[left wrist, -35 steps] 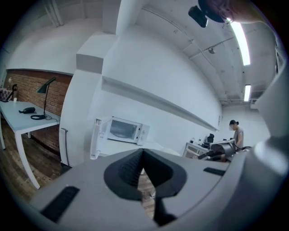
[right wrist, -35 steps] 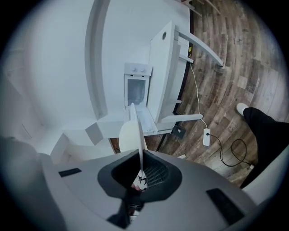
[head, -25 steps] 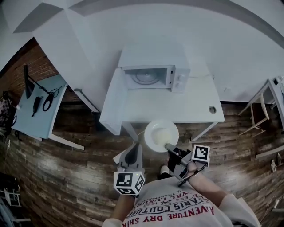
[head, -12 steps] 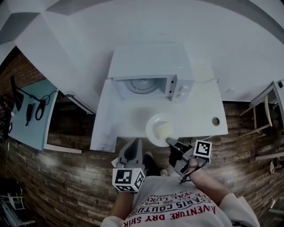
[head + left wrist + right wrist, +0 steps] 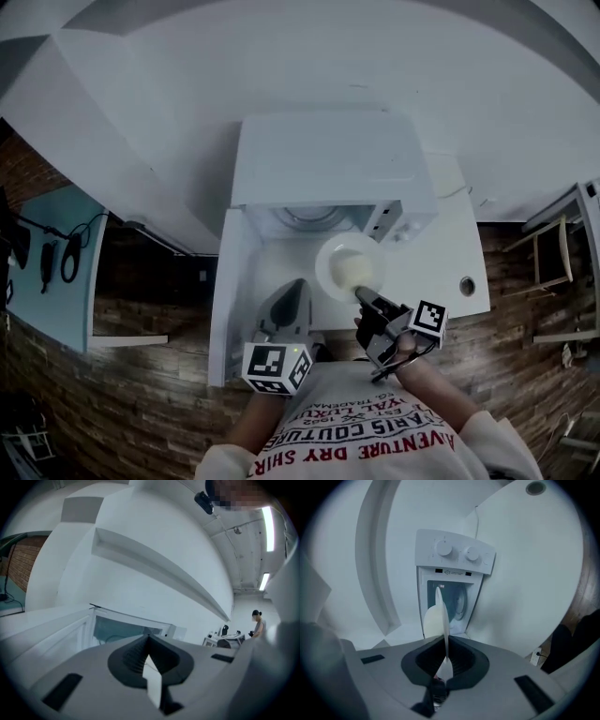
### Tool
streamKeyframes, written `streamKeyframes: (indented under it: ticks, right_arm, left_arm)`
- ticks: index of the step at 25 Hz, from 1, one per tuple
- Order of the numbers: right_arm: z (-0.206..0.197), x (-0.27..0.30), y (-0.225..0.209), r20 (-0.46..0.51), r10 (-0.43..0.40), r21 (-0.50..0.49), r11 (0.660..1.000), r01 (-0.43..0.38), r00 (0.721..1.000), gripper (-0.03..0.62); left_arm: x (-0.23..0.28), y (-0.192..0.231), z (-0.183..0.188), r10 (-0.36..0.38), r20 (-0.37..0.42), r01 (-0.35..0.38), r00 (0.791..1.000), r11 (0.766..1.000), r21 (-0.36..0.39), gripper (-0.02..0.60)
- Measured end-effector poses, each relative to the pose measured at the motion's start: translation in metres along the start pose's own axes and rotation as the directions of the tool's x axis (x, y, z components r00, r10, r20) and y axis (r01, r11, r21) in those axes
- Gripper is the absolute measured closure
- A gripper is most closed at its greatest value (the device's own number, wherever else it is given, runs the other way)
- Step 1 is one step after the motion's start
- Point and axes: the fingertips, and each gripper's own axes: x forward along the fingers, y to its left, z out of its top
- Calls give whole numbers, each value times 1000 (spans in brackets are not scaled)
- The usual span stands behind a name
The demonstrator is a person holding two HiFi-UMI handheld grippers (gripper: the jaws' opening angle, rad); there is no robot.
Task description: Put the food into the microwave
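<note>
Right gripper view: right gripper [image 5: 446,656] pinches the stiff, probably breakable round white plate [image 5: 323,261] by its rim; left gripper [image 5: 149,644] closed, empty.

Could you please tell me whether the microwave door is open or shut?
Open: the white box-shaped microwave has its door swung outward, and the round turntable inside shows.

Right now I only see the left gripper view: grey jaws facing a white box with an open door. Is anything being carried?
Observer: Yes. The right gripper is shut on the rim of a round white plate.
Visitor: Anything on it?
Observer: A pale cream mound of food, visible in the head view.
Visitor: What's the box?
Observer: A white microwave; the right gripper view shows two round knobs on its panel.
</note>
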Motion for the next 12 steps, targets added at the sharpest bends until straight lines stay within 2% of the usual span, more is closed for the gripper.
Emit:
streamKeyframes:
  ticks: [8, 12]
  right_arm:
    - [24, 48, -13, 13, 1, 46, 999, -2, 1000, 574]
    - [39, 73, -22, 10, 3, 72, 997, -3, 1000, 572]
  left_arm:
    - [29, 16, -7, 9, -29, -8, 1000, 1000, 13, 579]
    - [41, 28, -6, 46, -15, -46, 999, 998, 36, 578]
